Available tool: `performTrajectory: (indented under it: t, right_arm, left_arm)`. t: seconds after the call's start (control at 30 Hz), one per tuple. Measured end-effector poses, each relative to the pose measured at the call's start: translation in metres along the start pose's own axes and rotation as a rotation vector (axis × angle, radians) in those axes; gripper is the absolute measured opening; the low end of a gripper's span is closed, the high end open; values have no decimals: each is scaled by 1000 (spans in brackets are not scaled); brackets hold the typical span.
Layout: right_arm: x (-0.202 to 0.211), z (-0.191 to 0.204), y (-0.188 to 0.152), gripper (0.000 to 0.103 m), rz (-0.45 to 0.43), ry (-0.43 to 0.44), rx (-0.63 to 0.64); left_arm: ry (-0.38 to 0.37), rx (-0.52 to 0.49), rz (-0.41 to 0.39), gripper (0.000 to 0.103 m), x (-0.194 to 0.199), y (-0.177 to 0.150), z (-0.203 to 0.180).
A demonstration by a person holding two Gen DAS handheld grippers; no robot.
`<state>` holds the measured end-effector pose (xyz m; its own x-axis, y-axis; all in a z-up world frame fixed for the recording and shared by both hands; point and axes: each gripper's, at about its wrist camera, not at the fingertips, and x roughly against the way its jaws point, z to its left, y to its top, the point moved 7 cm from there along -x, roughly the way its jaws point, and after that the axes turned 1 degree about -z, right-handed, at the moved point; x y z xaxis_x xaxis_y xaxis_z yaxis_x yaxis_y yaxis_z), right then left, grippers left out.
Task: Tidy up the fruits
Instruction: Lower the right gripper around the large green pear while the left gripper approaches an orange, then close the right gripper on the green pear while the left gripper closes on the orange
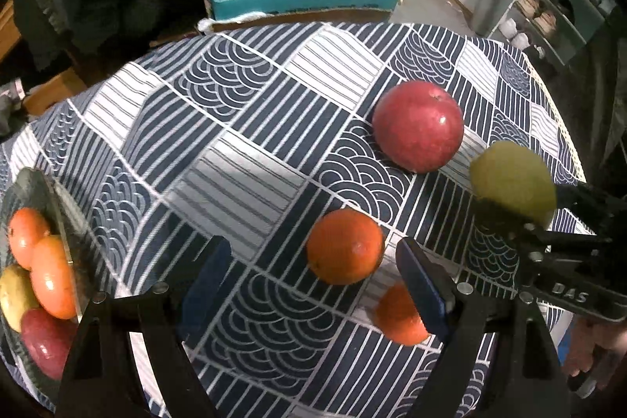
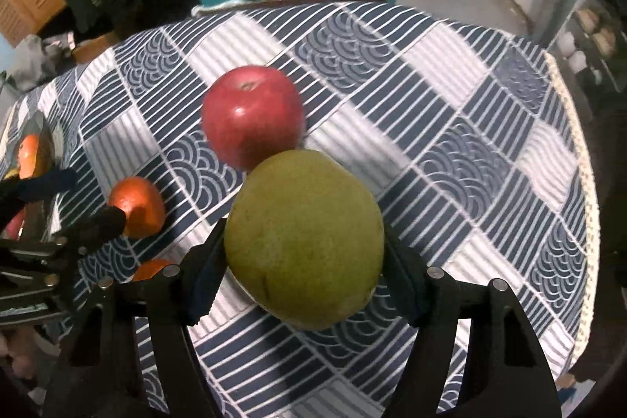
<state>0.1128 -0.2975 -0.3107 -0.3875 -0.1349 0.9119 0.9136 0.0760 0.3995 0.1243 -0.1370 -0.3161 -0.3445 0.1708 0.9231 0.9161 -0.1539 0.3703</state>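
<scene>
The green pear (image 2: 303,237) sits between the pads of the right gripper (image 2: 301,281), which is clenched on its two flanks, with the red apple (image 2: 252,116) on the patterned tablecloth (image 2: 450,112) directly behind the pear. To the pear's left, the left gripper (image 1: 313,285) stands released and empty over the cloth, an orange (image 1: 345,245) lying between its spread fingers and a second orange (image 1: 397,316) partly hidden behind one finger. Farthest left of the pear, the glass dish (image 1: 64,218) holds more fruit.
</scene>
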Motion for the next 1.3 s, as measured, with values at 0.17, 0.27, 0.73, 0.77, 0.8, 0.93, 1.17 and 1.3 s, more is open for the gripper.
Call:
performTrajectory:
  t: [0.17,0.27,0.73,0.77,0.8,0.93,1.17,1.3]
  right_arm:
    - [2,-10,2,72,-12,-14,-22]
    - [-1,-12,2,72,-8,-24,-23]
    - [-5,-19,-3,72,2,-29,-21]
    - [-4,-19,-3,72,2,-29,-21]
    - [-4,-19,-3,72,2,-28,-20]
    - [-3,-16,0,72,-8,-27,-17]
    - [7,-10,6,72,-34,-23,-11]
    - [17,-5,10,72,-58,-17,-4]
  left_arm:
    - [8,-10,20,87,-13,-3,-5]
    - [8,-8,24,87,-16,-2,-6]
    - [-55,-2,55,47,-27,-2,-14]
    - [-42,-8,56,47,-27,-2,-15]
    - [-23,-20,51,47,-26,-2,-15]
    - [-14,-25,40,46,-22,-4,-14]
    - [-8,-21,-4,46,2,1,-12]
    - [-10,-11,-29,46,18,4,-11]
